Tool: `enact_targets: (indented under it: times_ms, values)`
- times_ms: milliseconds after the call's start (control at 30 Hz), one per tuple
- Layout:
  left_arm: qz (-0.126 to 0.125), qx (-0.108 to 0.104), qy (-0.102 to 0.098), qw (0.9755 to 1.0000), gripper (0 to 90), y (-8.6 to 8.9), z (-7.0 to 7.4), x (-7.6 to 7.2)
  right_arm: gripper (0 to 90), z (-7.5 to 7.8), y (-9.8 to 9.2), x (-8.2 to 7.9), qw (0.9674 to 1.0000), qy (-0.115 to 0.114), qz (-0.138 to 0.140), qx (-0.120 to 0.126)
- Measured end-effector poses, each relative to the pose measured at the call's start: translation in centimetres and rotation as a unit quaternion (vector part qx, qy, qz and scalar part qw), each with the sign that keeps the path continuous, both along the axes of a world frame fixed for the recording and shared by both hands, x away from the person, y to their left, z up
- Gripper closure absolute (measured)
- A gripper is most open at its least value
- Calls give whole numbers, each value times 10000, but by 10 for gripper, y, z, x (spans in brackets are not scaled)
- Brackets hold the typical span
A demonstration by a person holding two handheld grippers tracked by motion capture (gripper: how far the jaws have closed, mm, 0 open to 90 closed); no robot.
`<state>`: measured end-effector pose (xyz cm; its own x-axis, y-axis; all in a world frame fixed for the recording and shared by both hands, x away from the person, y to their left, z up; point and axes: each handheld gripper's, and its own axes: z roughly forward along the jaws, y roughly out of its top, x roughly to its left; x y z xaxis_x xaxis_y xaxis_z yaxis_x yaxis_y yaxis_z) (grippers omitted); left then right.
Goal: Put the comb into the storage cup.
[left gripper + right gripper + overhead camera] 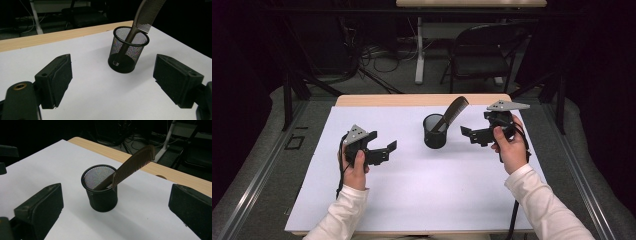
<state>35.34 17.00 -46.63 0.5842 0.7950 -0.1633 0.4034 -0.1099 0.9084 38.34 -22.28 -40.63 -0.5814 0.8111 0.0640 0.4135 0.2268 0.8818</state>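
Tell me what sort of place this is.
Probably a lab or recording workroom: a table under a white sheet, a folding chair and cables on the floor behind, all else dark.

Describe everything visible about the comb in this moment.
The comb is dark brown, plastic by the look of it, with a slim handle and one row of fine teeth. It stands handle-down in the black mesh cup, leaning on the cup's rim, its toothed end sticking up and out, tilted toward the right gripper in the high view. The handle's end seems to rest on the cup's bottom. Only the cup touches it; both grippers stand apart.
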Motion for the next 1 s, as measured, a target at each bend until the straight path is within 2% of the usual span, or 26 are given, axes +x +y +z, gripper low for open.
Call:
enact_targets:
  times_ms: [300,633,1000]
  values:
    - [-13,-77,-20,10000,157,5,3,-1,0,-3,3,-3,10000,-1,62,-47]
    - [-46,-132,-12,9999,157,8,6,-1,0,-12,4,-11,9999,0,121,77]
    - [-103,-140,-31,9998,157,7,10,-1,11,-21,1,-38,9994,-195,64,294]
